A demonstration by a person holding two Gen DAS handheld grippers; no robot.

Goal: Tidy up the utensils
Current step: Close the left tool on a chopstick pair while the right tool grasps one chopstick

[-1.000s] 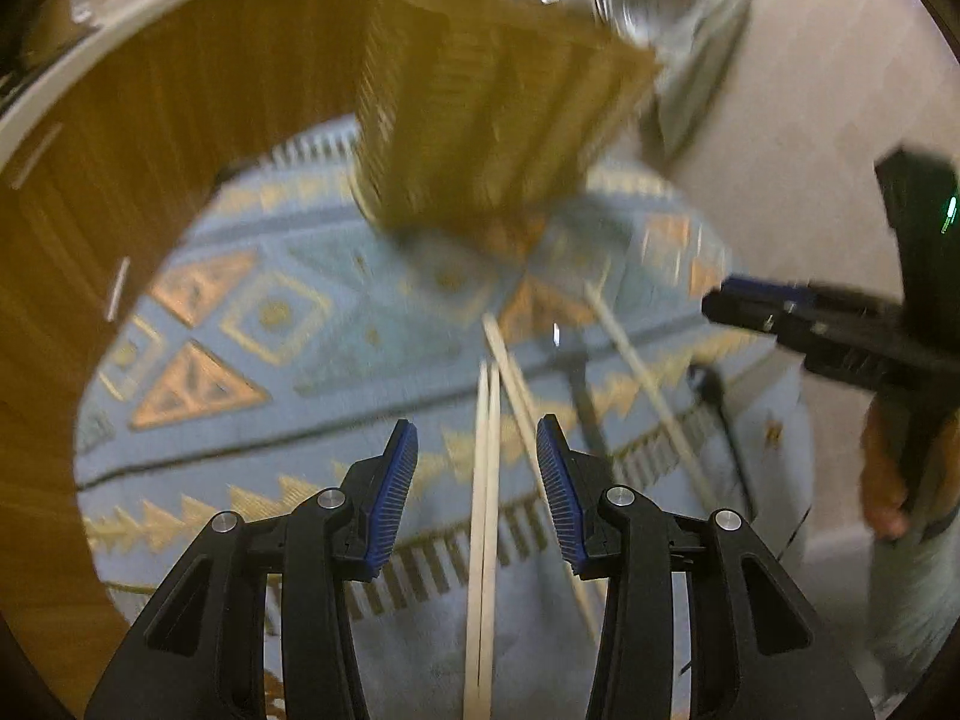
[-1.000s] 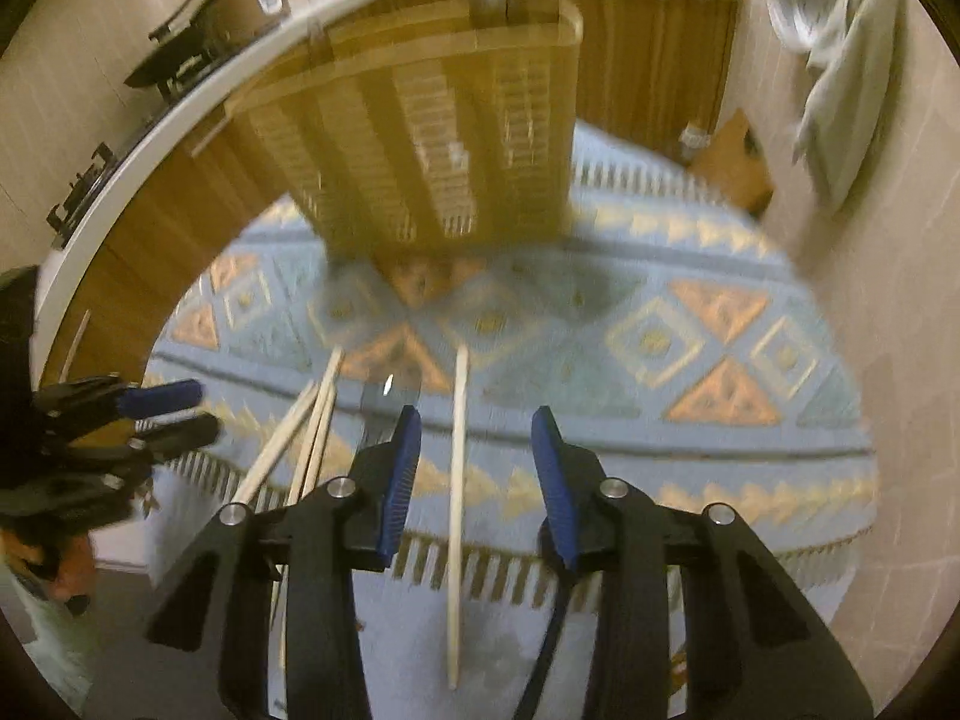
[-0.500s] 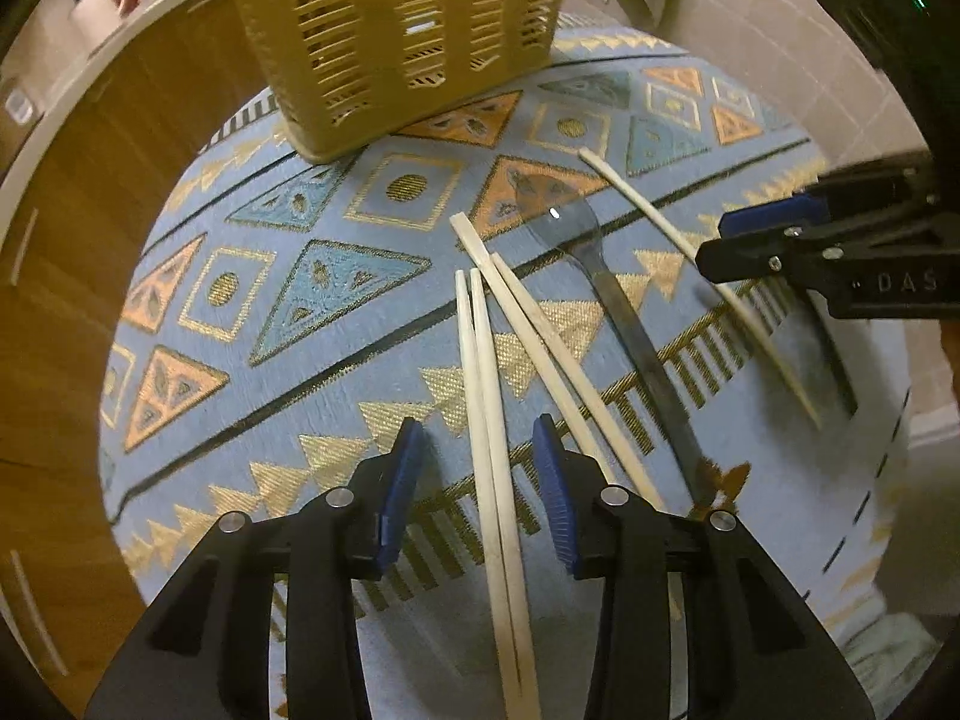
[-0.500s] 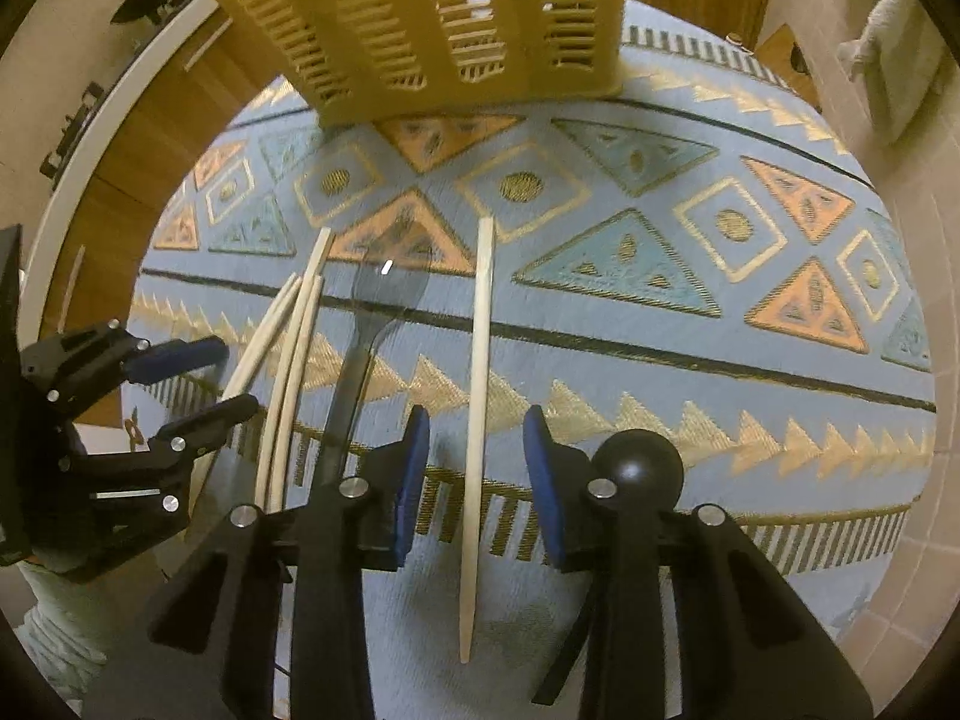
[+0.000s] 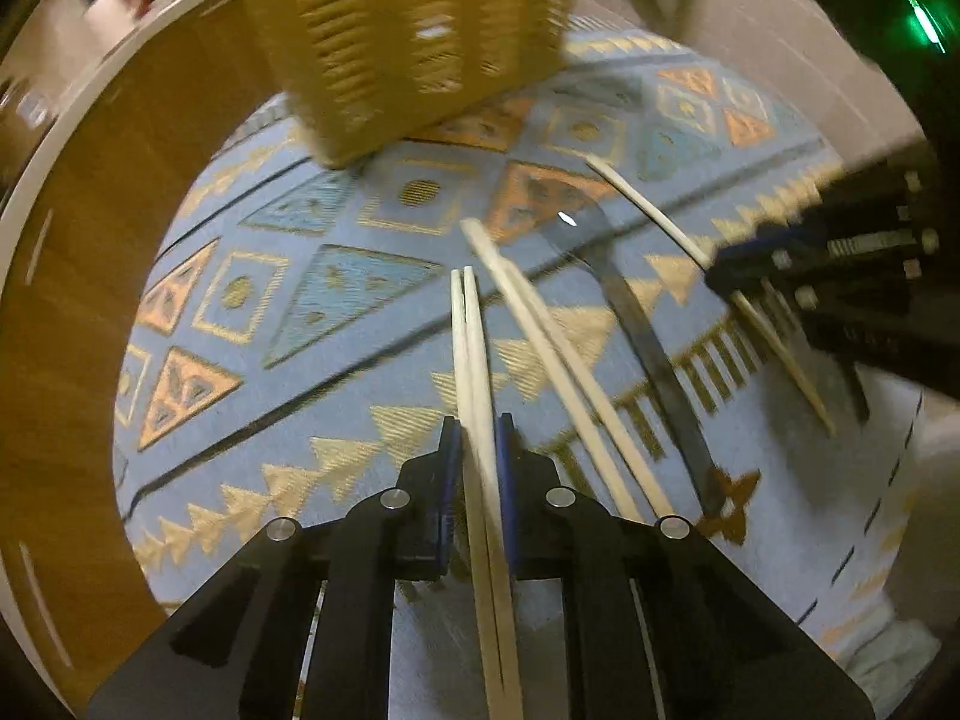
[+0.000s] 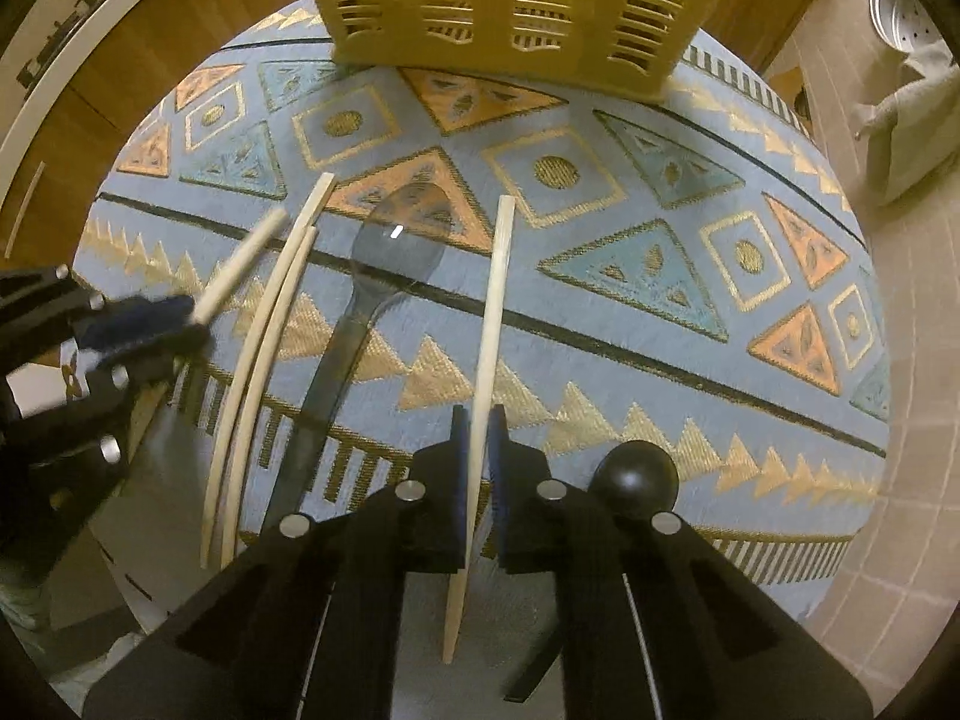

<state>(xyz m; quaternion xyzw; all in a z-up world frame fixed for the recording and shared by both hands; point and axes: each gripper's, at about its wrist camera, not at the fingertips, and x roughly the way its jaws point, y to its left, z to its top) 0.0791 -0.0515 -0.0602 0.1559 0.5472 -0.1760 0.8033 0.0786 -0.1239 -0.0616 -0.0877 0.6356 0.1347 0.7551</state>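
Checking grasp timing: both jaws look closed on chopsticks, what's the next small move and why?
Probably lift both straight up. The left gripper has just closed on a pair of chopsticks, the right gripper on a single chopstick, all still low over the mat. The basket stands beyond.

This is a home kitchen. Wooden cabinet fronts [image 6: 120, 78] run under a pale countertop [image 6: 90, 12] along one side, beige floor tiles [image 6: 900, 360] lie beyond a woven patterned cloth [image 6: 600, 312], and a round metal pan [image 6: 906, 6] sits near a hanging towel [image 6: 912, 120].
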